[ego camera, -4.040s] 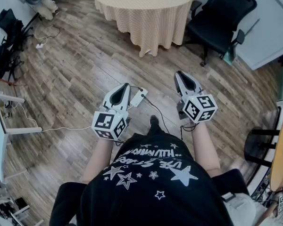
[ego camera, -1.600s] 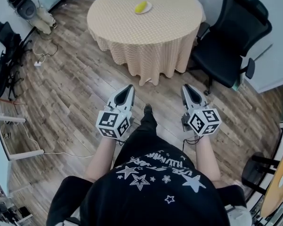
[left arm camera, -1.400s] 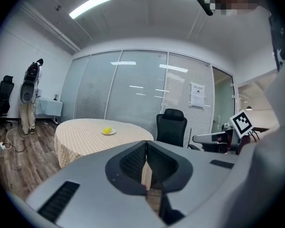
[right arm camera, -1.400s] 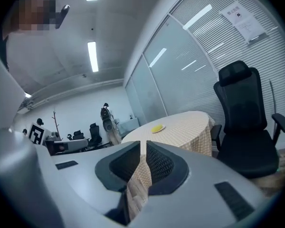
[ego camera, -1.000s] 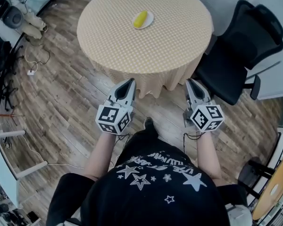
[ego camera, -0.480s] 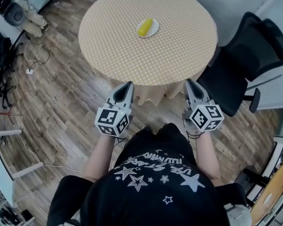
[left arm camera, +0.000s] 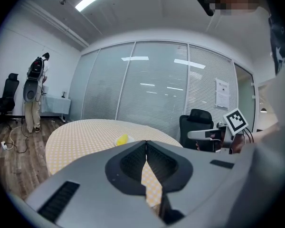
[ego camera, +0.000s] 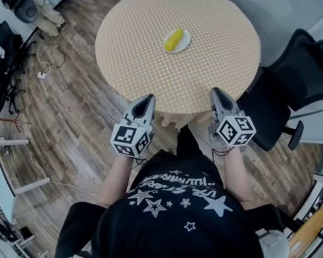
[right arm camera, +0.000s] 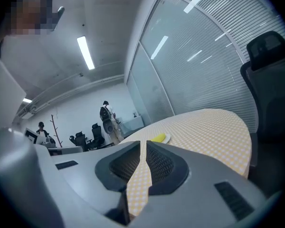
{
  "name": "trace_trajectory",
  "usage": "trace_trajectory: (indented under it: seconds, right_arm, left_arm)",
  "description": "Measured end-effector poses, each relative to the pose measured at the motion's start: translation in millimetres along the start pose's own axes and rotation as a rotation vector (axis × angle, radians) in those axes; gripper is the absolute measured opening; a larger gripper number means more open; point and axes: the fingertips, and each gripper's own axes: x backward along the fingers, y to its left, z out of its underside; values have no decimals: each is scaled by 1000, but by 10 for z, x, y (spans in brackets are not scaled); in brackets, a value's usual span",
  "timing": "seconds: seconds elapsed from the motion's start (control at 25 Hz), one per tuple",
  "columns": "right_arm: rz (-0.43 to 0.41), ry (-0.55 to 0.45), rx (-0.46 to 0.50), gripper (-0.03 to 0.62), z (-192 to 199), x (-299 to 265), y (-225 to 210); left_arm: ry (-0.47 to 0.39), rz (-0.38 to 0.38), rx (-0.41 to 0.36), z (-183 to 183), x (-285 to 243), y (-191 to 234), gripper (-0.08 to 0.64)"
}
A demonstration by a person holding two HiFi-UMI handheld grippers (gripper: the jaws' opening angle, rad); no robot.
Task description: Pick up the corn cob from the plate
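A yellow corn cob [ego camera: 174, 39] lies on a small white plate [ego camera: 184, 43] a little beyond the middle of a round table [ego camera: 134, 52] with a yellow checked cloth. My left gripper [ego camera: 149, 97] and right gripper [ego camera: 214, 90] hang side by side at the table's near edge, both pointing at the table, well short of the plate. Both are shut and hold nothing. The left gripper view shows its closed tips [left arm camera: 146, 142] with the corn cob [left arm camera: 122, 139] far ahead. In the right gripper view the corn cob [right arm camera: 157, 137] lies just right of its tips [right arm camera: 143, 141].
A black office chair [ego camera: 290, 90] stands close to the table's right side. Cables and equipment [ego camera: 11, 42] lie on the wooden floor at the left. A person [left arm camera: 35, 94] stands far off beyond the table, before a glass partition [left arm camera: 147, 89].
The person has walked up to the table. Table and plate have slid down the head view, nearer, and both grippers have gone from over the floor to the table's near edge, still shut.
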Motion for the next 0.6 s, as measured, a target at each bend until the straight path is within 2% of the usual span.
trace_trajectory:
  seconds: [0.6]
  right_arm:
    - [-106,41,-20,52,-619,-1062,-869]
  left_arm:
    - [17,-72,-33,-458,-1341,129,8]
